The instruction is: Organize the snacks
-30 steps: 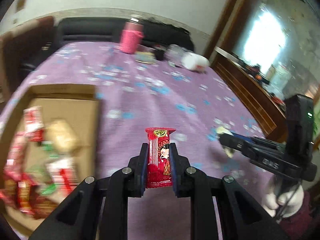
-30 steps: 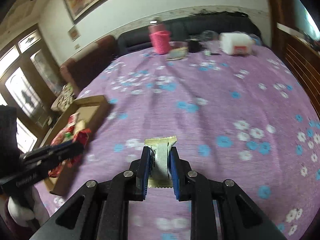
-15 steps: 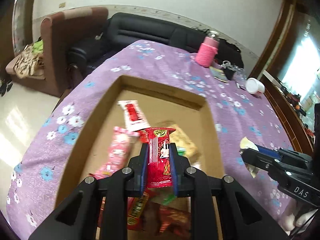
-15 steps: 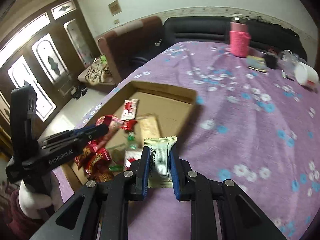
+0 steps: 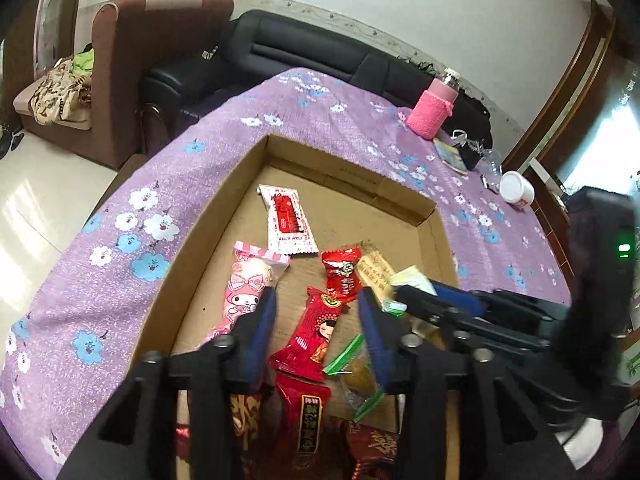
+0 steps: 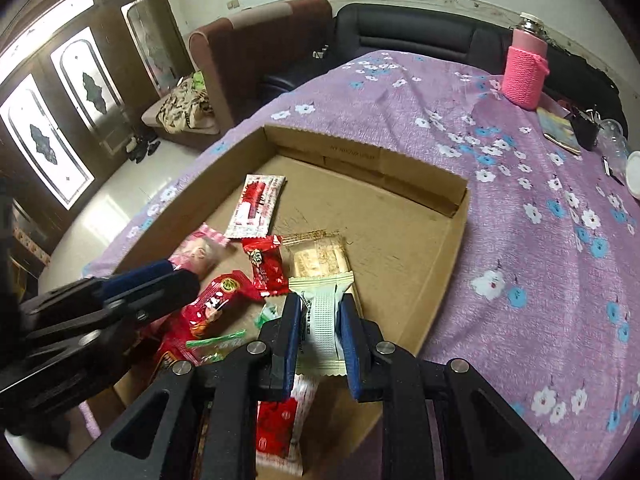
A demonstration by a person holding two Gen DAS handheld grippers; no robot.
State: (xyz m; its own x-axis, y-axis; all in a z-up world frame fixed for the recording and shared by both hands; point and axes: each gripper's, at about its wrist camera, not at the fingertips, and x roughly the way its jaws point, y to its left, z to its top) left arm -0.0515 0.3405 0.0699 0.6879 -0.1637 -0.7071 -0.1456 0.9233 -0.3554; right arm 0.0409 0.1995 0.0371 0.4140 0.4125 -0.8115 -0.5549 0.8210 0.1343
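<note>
Left wrist view: left gripper (image 5: pixel 318 322) hangs over the cardboard box (image 5: pixel 224 204), jaws spread wide and gripping nothing; red doll-face packet (image 5: pixel 314 334) lies loose on the box floor between the fingers

Right wrist view: right gripper (image 6: pixel 320 322) is clenched on the cream packet (image 6: pixel 322 312), held above the near right part of the box, over the tan cracker packet (image 6: pixel 320 258)

Grippers counted: two; right gripper's fingers reach in at the right of the left view, beside the left one

Boxes: one, shallow and open-topped, on the purple flowered cloth (image 6: pixel 520 240)

Snacks countable on the far box floor: one white-and-red packet (image 5: pixel 286 220); one pink bunny packet (image 5: pixel 248 292); one small red candy packet (image 5: pixel 340 274); one tan cracker packet; one doll-face packet; nearer heap of red wrappers and green-edged clear bags is half hidden by the fingers, count unclear

Doll-face packet axis: long axis runs roughly along the left gripper's fingers, leaning right toward the far end; yellow-emblem end points away from the camera

Cream packet axis: long axis lies along the right gripper's fingers; crimped end sticks out past the fingertips, other end below the jaws

White-and-red packet axis: lengthwise toward the box's far wall, slightly slanted

Elsewhere on the cloth: one pink-sleeved bottle (image 6: pixel 524 76); one white tub (image 5: pixel 516 192), well apart from the box
</note>
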